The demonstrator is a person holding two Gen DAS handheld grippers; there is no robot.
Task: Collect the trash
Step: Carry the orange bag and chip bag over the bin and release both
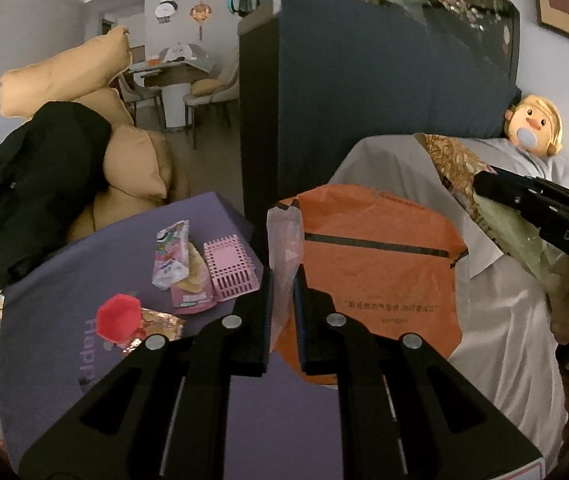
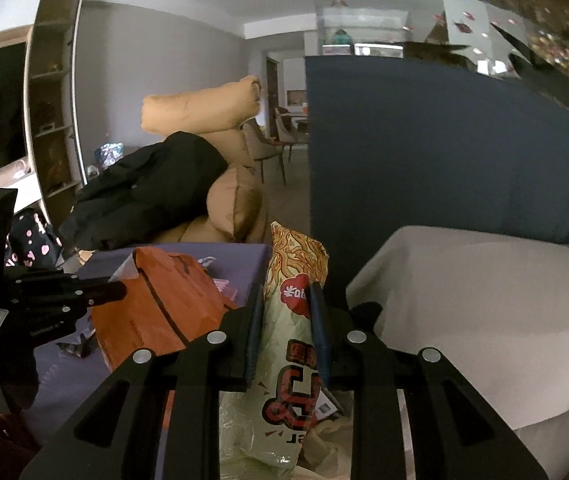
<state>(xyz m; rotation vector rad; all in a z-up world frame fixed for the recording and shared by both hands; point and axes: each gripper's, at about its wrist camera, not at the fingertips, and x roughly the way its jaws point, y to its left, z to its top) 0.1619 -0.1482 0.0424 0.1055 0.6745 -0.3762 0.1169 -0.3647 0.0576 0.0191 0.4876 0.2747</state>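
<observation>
Pinching the orange bag (image 1: 380, 264) by its thin plastic edge, the left tongs (image 1: 283, 280) hold it up as a trash sack; the right tongs (image 2: 286, 300) grip a noodle packet (image 2: 292, 320) just beside it, probably headed inside. More wrappers (image 1: 176, 264) lie on the purple bench (image 1: 64, 320).

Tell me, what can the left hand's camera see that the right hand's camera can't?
Only the left wrist view shows the pink basket, the red paper cup and the duck plush. Only the right wrist view shows the wall shelf and the noodle packet's red printing. Both show the orange bag, the purple table and the black jacket.
</observation>
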